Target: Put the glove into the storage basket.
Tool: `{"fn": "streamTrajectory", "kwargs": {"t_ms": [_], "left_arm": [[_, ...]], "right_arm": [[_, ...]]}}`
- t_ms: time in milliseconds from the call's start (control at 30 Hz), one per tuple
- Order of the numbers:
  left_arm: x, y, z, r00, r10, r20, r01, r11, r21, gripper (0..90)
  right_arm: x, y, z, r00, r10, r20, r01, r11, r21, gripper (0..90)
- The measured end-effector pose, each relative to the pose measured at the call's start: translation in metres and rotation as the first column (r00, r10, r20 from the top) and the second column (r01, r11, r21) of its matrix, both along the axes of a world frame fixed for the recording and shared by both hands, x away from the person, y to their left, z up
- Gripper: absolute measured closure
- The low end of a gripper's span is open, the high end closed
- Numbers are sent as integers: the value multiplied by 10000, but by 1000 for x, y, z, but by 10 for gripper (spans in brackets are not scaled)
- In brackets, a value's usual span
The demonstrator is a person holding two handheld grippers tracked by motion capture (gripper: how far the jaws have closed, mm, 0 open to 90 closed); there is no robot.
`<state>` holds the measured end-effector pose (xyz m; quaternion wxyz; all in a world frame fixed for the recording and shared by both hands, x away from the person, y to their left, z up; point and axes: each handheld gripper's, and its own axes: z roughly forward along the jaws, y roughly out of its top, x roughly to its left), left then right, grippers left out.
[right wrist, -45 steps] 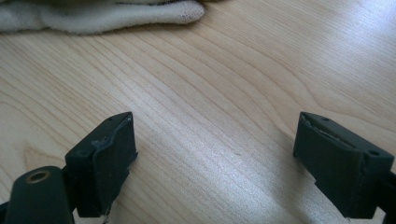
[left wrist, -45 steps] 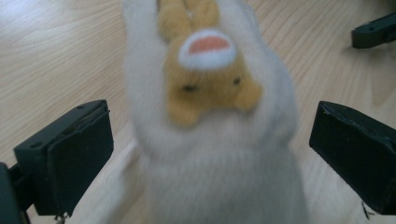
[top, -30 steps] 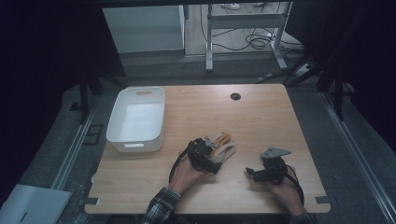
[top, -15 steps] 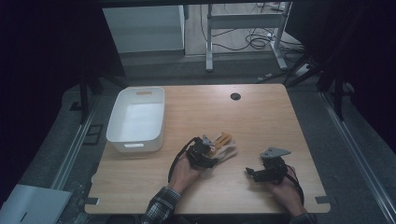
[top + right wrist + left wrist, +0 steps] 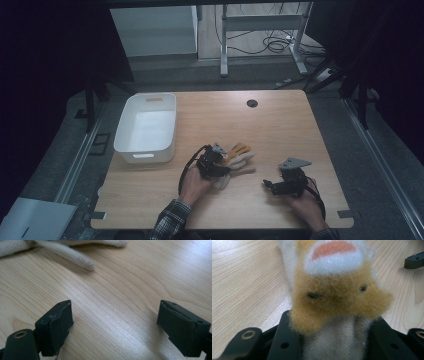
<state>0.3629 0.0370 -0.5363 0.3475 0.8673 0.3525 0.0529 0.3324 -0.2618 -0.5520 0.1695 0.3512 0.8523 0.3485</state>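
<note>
At the table's near edge, the right gripper [image 5: 272, 185] rests on bare wood [image 5: 120, 315], jaws spread wide with nothing between them, to the right of the fuzzy socks [image 5: 236, 159] and apart from them. The left gripper [image 5: 216, 165] sits on the socks' near end; its jaws have just been closing and now pinch the cream-and-tan fabric, the soft cloth [image 5: 337, 297] bulging up between the two black jaws. The socks lie on the table, their toes fanning away from the left gripper toward the far right. Beyond and left of the socks stands a white bin [image 5: 125, 142], close by but not touching them.
</note>
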Motion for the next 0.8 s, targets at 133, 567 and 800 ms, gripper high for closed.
{"fn": "streamTrajectory", "kwargs": {"t_ms": [133, 567, 800], "left_arm": [[0, 2, 3, 10000, -1, -11, 2, 10000, 26, 667], [2, 14, 18, 9998, 168, 52, -168, 9998, -51, 679], [4, 25, 30, 9992, 373, 112, -372, 9993, -63, 682]], "right_arm": [[0, 0, 0, 10000, -9, -10, 9, 10000, 10, 133], [0, 0, 0, 10000, -8, -16, 8, 10000, 14, 133], [0, 0, 0, 10000, 18, -7, -18, 10000, -19, 132]]}}
